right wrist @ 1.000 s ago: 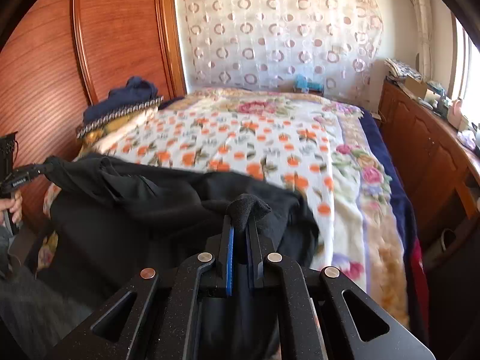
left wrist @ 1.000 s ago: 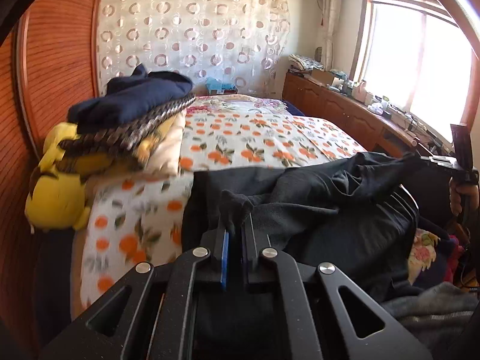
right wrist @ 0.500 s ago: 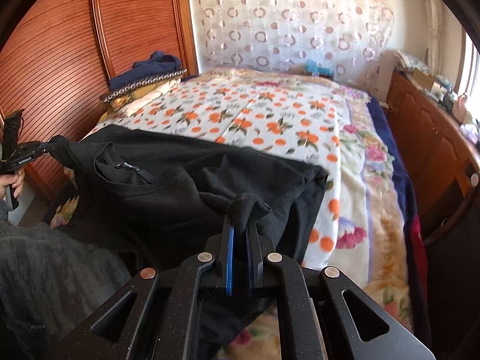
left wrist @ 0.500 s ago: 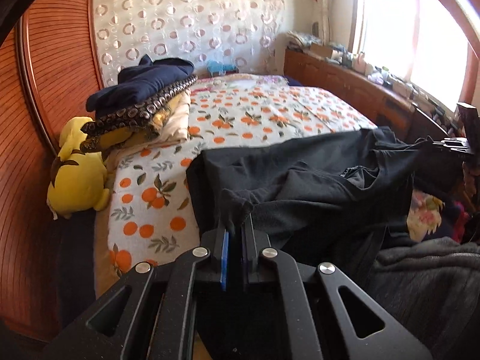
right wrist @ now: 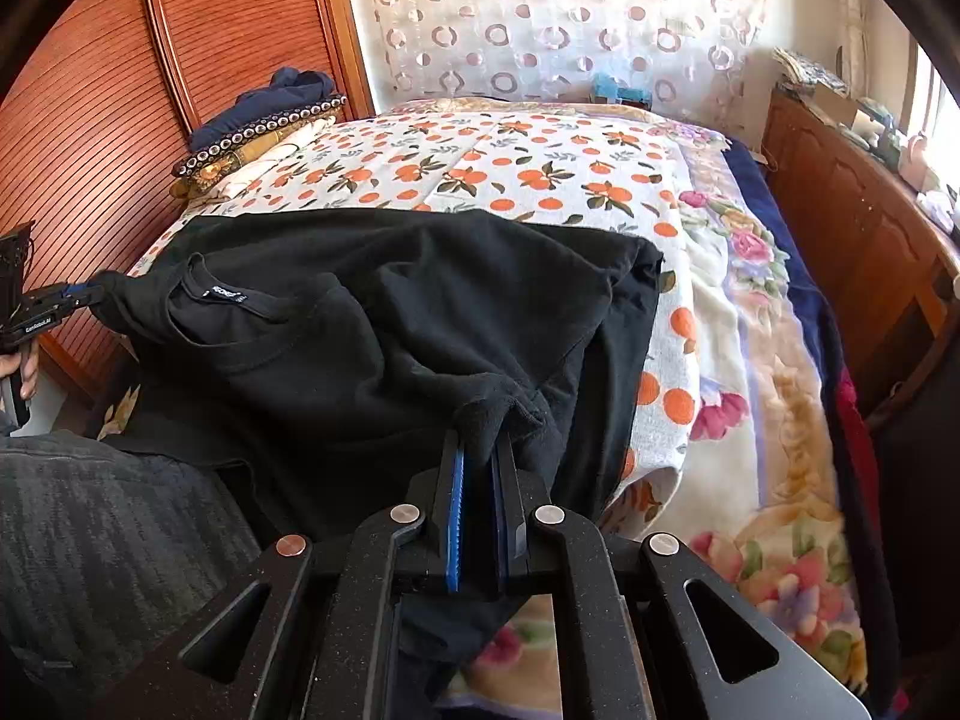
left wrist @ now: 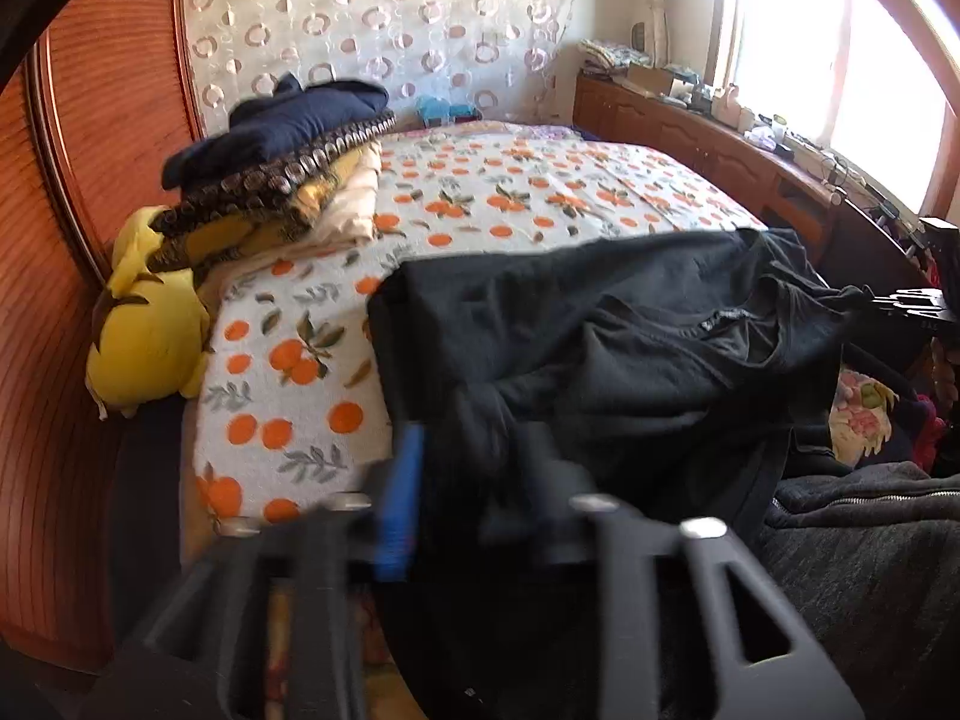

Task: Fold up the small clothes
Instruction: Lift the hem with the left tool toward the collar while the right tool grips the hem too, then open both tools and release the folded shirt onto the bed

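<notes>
— Where does the black T-shirt (right wrist: 384,324) lie?

— Spread across the near end of the bed (right wrist: 528,168), on a fleecy cover printed with oranges and leaves. The knit is soft and matte, rumpled into broad folds, with a ribbed round collar and a small label inside the neck. Its far hem lies nearly straight across the cover.

— And the right gripper (right wrist: 480,468)?

— Clenched on a bunched corner of the T-shirt, the cloth puffing up between the blue-lined fingers.

— The left gripper (left wrist: 465,468)?

— Blurred in its own view, with cloth between spread fingers. In the right wrist view its tips are pinched on the shoulder beside the collar, pulling it to a point.

— Anything else?

— A plump yellow plush toy (left wrist: 144,330) beside the reeded wooden wardrobe (right wrist: 90,90), and folded bedding (left wrist: 282,174) stacked behind it.
</notes>
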`<state>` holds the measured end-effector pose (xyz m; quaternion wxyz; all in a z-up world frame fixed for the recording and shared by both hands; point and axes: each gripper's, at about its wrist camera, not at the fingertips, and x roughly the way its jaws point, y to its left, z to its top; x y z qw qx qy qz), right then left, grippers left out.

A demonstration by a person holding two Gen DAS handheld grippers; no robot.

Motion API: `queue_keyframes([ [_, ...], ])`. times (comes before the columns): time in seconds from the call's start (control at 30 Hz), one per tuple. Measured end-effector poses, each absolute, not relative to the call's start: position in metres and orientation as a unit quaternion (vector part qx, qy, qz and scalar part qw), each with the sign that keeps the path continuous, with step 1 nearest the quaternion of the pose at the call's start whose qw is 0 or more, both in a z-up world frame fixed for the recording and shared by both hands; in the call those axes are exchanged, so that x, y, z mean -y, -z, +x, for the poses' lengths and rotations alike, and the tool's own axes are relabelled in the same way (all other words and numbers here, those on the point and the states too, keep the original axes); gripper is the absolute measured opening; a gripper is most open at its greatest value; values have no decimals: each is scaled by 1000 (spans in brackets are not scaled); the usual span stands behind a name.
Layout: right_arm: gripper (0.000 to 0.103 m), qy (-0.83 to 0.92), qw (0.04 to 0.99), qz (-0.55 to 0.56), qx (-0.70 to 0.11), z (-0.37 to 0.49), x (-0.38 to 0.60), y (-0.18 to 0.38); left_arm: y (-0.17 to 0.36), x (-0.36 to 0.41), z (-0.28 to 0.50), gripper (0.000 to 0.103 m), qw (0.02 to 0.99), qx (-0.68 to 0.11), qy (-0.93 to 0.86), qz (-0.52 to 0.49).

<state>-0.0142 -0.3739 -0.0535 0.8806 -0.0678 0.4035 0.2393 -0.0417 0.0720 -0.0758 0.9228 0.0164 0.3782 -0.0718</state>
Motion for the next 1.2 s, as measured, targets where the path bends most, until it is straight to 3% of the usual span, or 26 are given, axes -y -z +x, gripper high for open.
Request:
queue_keyframes([
  [0.07, 7, -244, 882, -75, -397, -18, 373, 49, 70, -75, -41, 46, 925, -374, 65, 16],
  [0.13, 10, -248, 882, -81, -391, -21, 373, 43, 67, -78, -41, 70, 928, -369, 55, 15],
  [0.2, 10, -249, 882, -88, -390, -24, 374, 36, 64, -81, -40, 76, 930, -365, 54, 14],
  [0.3, 12, -243, 885, -95, -386, -24, 376, 31, 63, -83, -35, 76, 931, -362, 52, 6],
  [0.4, 21, -239, 891, -95, -375, -23, 377, 23, 64, -82, -26, 76, 933, -357, 49, -2],
  [0.57, 55, -225, 902, -97, -354, -12, 372, 24, 68, -79, 2, 76, 935, -350, 50, -14],
  [1.2, 58, -115, 920, -25, -373, 109, 361, 92, 109, -88, 102, 76, 916, -398, 41, -19],
])
